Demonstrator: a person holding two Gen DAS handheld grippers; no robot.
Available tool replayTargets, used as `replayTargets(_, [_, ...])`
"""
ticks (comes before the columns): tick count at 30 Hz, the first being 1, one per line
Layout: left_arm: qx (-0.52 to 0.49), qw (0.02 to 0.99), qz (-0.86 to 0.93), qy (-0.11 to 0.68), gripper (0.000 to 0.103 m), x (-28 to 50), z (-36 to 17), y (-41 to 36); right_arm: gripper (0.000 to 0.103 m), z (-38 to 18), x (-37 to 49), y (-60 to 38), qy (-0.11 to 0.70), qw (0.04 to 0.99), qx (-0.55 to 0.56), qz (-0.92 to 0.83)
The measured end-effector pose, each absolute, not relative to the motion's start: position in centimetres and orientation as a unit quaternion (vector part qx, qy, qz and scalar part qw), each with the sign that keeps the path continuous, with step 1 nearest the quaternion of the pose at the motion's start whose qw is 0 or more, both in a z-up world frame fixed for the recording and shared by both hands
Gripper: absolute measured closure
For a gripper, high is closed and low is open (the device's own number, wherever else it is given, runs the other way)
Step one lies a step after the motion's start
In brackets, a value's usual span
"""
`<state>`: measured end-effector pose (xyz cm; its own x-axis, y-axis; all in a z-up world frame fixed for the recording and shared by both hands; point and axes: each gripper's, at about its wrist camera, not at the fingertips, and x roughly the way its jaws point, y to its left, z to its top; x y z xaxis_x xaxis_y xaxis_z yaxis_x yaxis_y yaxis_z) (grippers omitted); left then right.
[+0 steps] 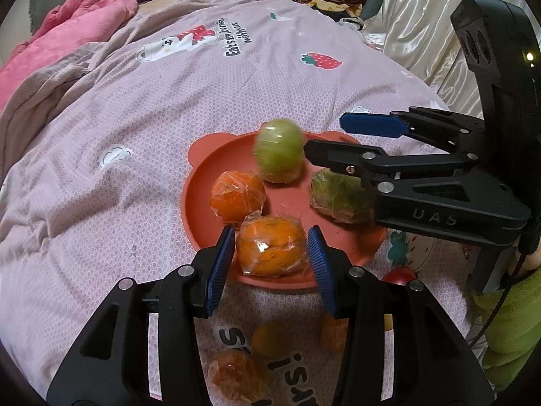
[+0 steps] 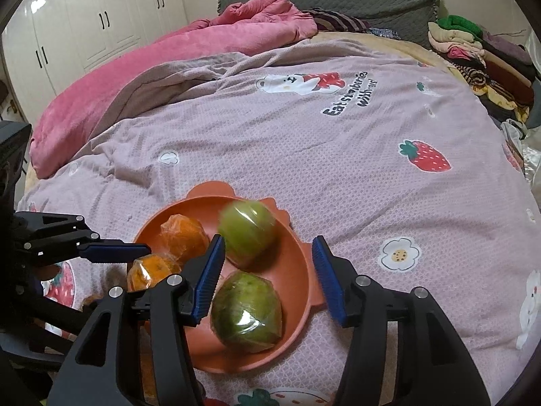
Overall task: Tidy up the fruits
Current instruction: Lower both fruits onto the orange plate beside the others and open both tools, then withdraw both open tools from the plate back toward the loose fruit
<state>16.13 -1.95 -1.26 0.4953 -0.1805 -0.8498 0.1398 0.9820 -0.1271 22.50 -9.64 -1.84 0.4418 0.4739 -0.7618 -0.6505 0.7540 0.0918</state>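
an orange-red plate (image 1: 203,155) with ear-shaped tabs lies on the bed's pink printed cover (image 1: 135,108) and holds four plastic-wrapped fruits: two orange, two green. the near orange fruit (image 1: 270,247) sits on the plate's rim between the left gripper (image 1: 272,257) fingers; the blue pads flank it closely, partly open, but whether they press on it cannot be told. the second orange fruit (image 1: 236,196) lies just beyond it. a dull green fruit (image 2: 247,308) rests in the plate directly ahead of the right gripper (image 2: 270,277). a brighter green fruit (image 2: 248,233), motion-blurred, is just past that gripper's fingertips, free of both pads; the right gripper is released, its jaws wide apart. off the plate, below the left gripper, at least three more fruits (image 1: 233,375) lie on the cover, partly hidden.
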Motion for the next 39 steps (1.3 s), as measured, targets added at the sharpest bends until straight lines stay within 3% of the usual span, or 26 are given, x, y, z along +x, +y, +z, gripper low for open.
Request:
replayTargets(8, [-0.021,0.865,-0.093,0.493,0.065,16.1,-1.2,-1.9,0.043,-1.3,22.3,-10.5,0.405,0.848,-0.101,0.327])
replayTargets(10, [-0.022,0.865,-0.093,0.492,0.060,16.0,-1.2,-1.9,0.041,-1.2,22.2,-10.6,0.404,0.849,-0.099,0.325])
replayTargets(19, [-0.025,0.866,-0.093,0.491,0.055,15.8,-1.1,-1.9,0.030,-0.5,21.6,-11.3,0.397,0.856,-0.087,0.320])
replayTargets(39, [-0.035,0.875,-0.091,0.474,0.042,14.7,0.0,-1.2,0.020,0.6,20.3,-12.7,0.389,0.867,-0.070,0.304])
